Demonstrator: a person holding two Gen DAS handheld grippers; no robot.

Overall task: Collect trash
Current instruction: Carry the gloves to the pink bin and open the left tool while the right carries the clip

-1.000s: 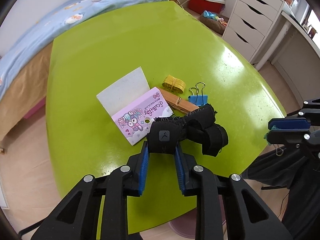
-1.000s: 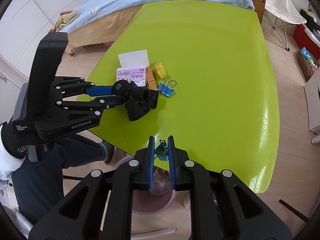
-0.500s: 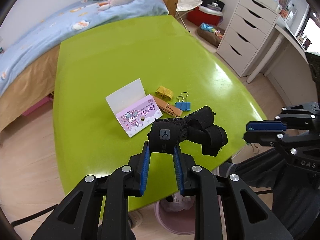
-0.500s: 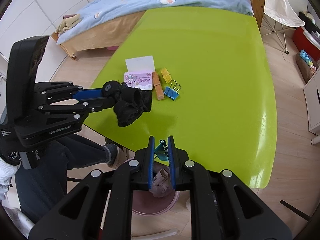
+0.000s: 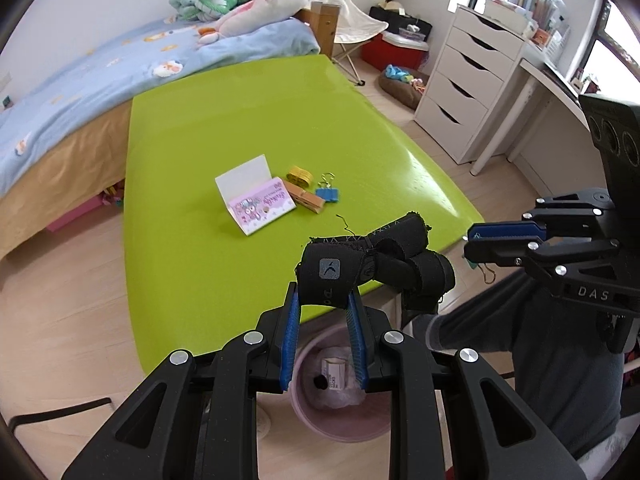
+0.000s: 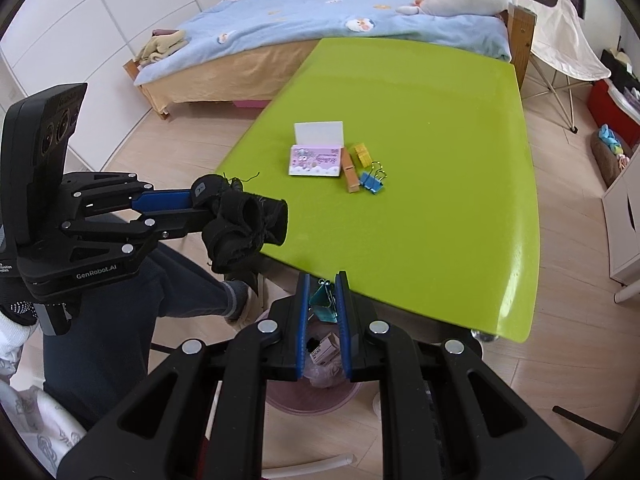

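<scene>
My left gripper (image 5: 323,300) is shut on a black fabric strap bundle (image 5: 380,260), held in the air above the near edge of the green table (image 5: 240,128). The same bundle (image 6: 244,224) hangs from the left gripper (image 6: 200,204) in the right wrist view. My right gripper (image 6: 322,300) is shut on a teal binder clip (image 6: 323,300), over a pink trash bin (image 6: 316,396) on the floor. The bin (image 5: 336,400) lies below the left gripper too and holds paper scraps. In the left wrist view the right gripper (image 5: 472,246) is at the right.
On the table lie a pink notepad (image 5: 260,204) with its cover up, a wooden clothespin (image 5: 306,200), a yellow clip (image 5: 300,176) and a blue binder clip (image 5: 328,194). A person's legs (image 6: 120,300) are beside the bin. A bed (image 5: 100,80) and white drawers (image 5: 468,80) stand beyond the table.
Both grippers have risen and drawn back from the table with their loads; the table items look farther away and the pink bin has come into view beneath both grippers.
</scene>
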